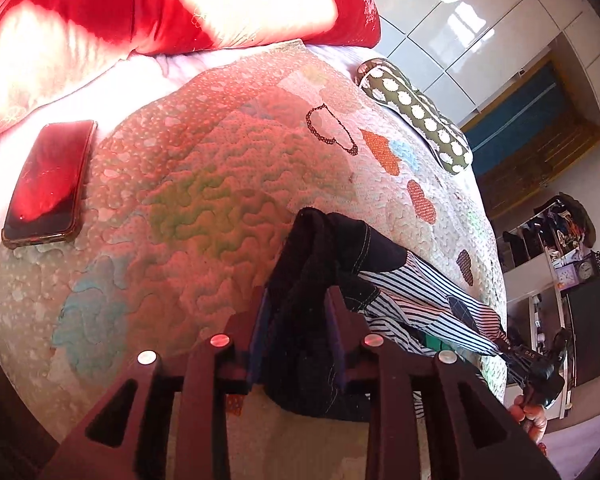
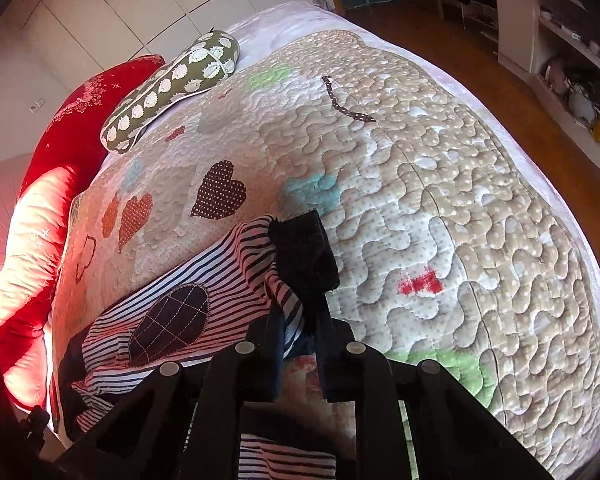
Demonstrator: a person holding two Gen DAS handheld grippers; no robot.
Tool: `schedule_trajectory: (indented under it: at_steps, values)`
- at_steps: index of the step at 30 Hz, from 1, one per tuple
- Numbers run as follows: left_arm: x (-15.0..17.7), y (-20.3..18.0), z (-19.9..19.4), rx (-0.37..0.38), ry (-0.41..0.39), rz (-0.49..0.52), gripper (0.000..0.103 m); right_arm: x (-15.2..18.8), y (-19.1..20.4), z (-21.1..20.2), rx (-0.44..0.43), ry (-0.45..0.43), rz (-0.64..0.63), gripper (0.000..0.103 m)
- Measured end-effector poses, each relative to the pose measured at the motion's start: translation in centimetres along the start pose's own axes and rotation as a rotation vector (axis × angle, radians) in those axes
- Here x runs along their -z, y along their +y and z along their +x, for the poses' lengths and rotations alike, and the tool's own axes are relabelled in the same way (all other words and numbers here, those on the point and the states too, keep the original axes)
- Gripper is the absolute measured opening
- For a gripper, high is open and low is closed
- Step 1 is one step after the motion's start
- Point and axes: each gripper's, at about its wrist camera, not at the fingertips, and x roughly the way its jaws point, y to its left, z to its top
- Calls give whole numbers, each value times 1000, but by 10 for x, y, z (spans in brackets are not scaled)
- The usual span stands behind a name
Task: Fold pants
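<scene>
Now left gripper [image 1: 298, 316] pinches dark waistband, right gripper [image 2: 300, 320] pinches dark cuff. Striped pants [image 2: 172, 312] soft, floppy, light; hold edges, keep cloth tight.

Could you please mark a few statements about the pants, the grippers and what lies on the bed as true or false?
1. The left gripper is shut on the pants. True.
2. The right gripper hangs open and holds nothing. False: it pinches a dark part of the pants.
3. A phone lies on the bed beside the quilt. True.
4. The pants are plain white. False: they are striped, with dark patches.
5. A spotted green cushion lies on the bed. True.
</scene>
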Motion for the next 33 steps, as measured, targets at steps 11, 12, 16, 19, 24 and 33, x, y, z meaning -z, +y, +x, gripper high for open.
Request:
schedule_trajectory:
  at_steps: [11, 12, 16, 19, 24, 33]
  values:
    - [49, -31, -24, -63, -69, 135, 50, 55, -9, -66, -68, -149, 43, 40]
    - [51, -30, -24, -59, -66, 131, 50, 63, 4, -72, -109, -152, 3, 40]
    - [61, -35, -22, -46, -45, 128, 50, 101, 73, -57, -209, -44, -205, 40]
    - [71, -41, -29, -49, -49, 153, 50, 121, 119, -36, -260, 7, -297, 40]
    - [83, -44, -43, -98, -90, 211, 56, 155, 173, -1, -510, 183, -351, 39]
    - [85, -38, -30, -75, -64, 201, 57, 222, 209, 17, -194, 122, -804, 66]
